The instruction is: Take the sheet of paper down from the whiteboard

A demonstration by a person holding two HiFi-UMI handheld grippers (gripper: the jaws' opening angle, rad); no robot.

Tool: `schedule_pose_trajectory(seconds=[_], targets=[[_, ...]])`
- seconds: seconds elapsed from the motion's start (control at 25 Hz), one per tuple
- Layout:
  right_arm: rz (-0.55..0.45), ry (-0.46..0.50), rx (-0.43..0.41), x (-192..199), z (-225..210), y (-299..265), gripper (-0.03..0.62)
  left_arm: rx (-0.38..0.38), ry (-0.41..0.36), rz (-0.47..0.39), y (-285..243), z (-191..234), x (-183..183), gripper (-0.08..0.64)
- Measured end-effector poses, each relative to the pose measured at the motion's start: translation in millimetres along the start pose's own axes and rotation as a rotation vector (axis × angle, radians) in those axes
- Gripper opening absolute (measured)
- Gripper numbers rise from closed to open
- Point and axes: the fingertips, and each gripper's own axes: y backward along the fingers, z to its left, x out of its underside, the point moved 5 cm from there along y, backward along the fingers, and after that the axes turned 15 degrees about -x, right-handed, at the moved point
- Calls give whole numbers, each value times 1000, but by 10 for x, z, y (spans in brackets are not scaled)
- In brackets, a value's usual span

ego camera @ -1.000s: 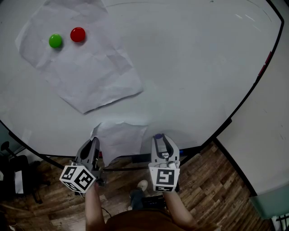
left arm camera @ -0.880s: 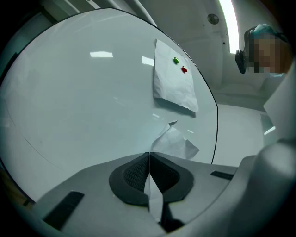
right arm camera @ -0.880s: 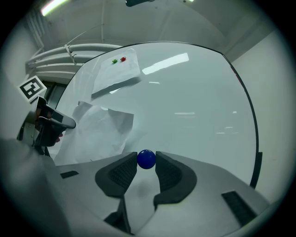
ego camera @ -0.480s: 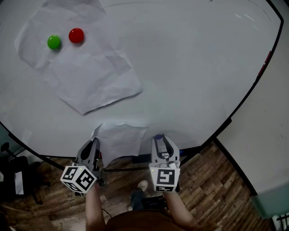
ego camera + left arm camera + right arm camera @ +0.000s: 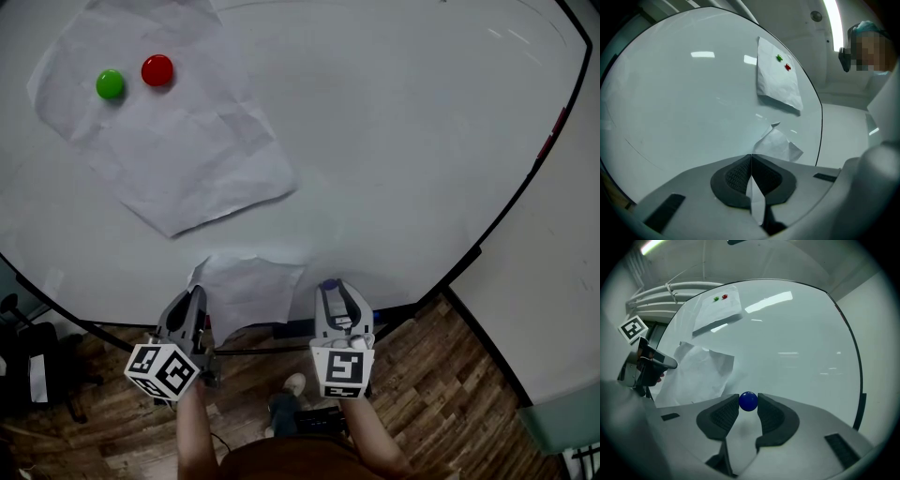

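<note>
The left gripper [image 5: 751, 164] has its jaws pressed together on the edge of a sheet of paper [image 5: 248, 286]; in the left gripper view a thin strip of that paper runs down between the ribbed pads. The rest of this crumpled sheet spreads up from the jaws against the lower part of the whiteboard [image 5: 403, 141], and its top edge curls away from the board

The right gripper [image 5: 748, 401] stands just beside it, to the right of the sheet. Its jaws are set apart and hold a blue magnet [image 5: 748, 401] at their tips, with a pad against each side of it. The frames do not show whether the magnet touches the board

Higher up and to the left on the whiteboard hangs a second sheet of paper [image 5: 178, 141], creased and tilted, well apart from both grippers. A green magnet [image 5: 110, 84] and a red magnet [image 5: 157, 70] sit side by side near its upper corner, close together but not touching

Below the board's dark rim lies a wooden floor [image 5: 441, 375]
</note>
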Motion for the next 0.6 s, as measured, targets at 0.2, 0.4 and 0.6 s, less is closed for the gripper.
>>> schedule_pose_trajectory(seconds=[0.2,0.4,0.6], targets=[[9,1,-6,26,15,0,135,-7,0,4,11,13,9,25],[5,5,-14,14,60,-14,135,-9,4,0,20,27,-10,25],[-2,7,-13,13,69,-25,135,-7,5,-6,21,43,-26,25]])
